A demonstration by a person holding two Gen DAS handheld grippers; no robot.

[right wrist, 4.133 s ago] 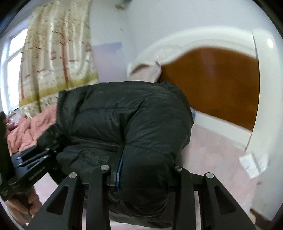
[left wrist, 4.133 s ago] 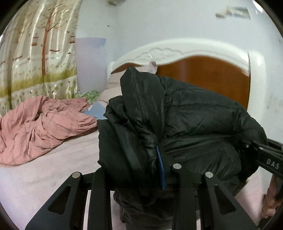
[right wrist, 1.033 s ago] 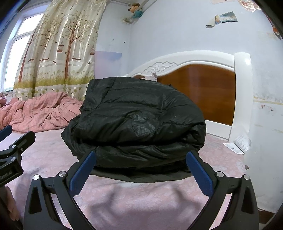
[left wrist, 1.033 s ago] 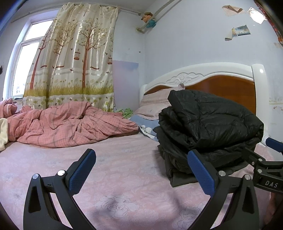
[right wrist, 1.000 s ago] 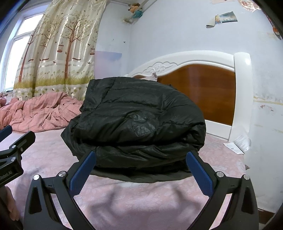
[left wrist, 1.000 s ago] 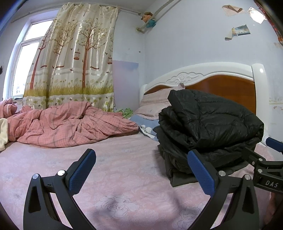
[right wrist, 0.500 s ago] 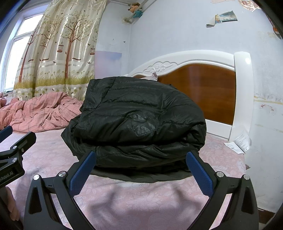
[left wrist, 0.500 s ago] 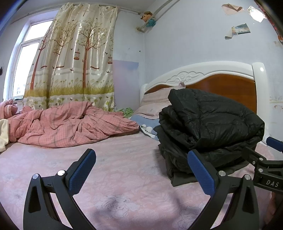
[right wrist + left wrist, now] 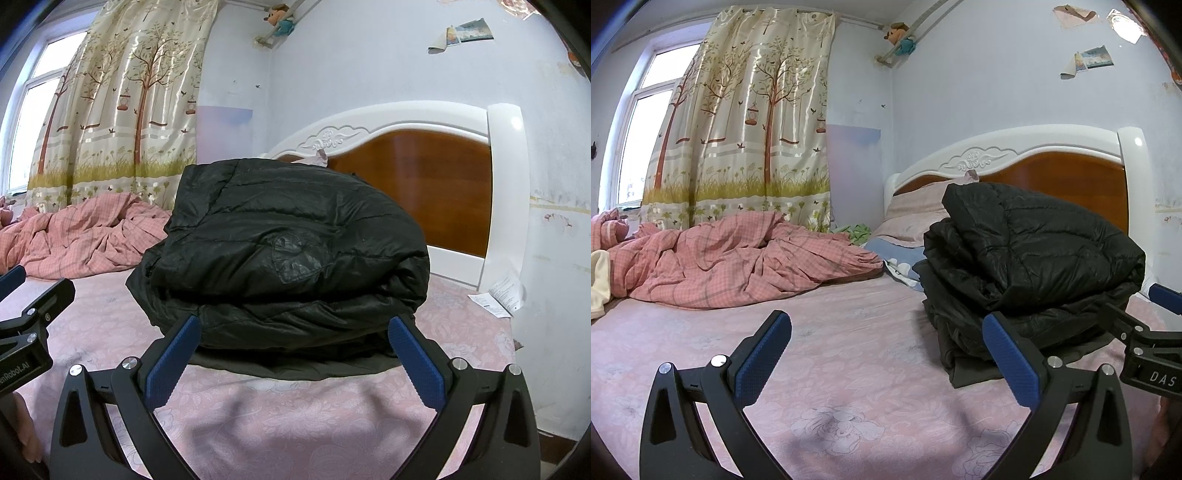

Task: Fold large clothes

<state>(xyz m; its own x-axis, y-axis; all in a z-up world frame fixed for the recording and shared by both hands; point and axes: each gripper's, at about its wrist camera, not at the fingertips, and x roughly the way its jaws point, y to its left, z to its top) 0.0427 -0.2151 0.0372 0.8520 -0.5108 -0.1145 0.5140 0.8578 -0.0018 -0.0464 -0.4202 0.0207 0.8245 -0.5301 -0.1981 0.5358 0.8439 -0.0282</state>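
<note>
A black puffer jacket (image 9: pixel 1030 266) lies folded into a thick bundle on the pink bed sheet (image 9: pixel 849 350) near the headboard. It fills the middle of the right wrist view (image 9: pixel 288 254). My left gripper (image 9: pixel 886 354) is open and empty, low over the sheet to the left of the jacket. My right gripper (image 9: pixel 293 354) is open and empty, just in front of the jacket's near edge, not touching it. Each gripper shows at the edge of the other's view.
A crumpled pink checked quilt (image 9: pixel 731 254) lies at the far left of the bed. Pillows (image 9: pixel 908 221) rest against the white and brown headboard (image 9: pixel 424 162). A paper sheet (image 9: pixel 502 295) lies at the bed's right edge by the wall. A curtained window is behind.
About four seconds ago both grippers were shut on the jacket, holding it up. Now it rests folded on the bed and both grippers are open and drawn back. Almost nothing moved in the last second.
</note>
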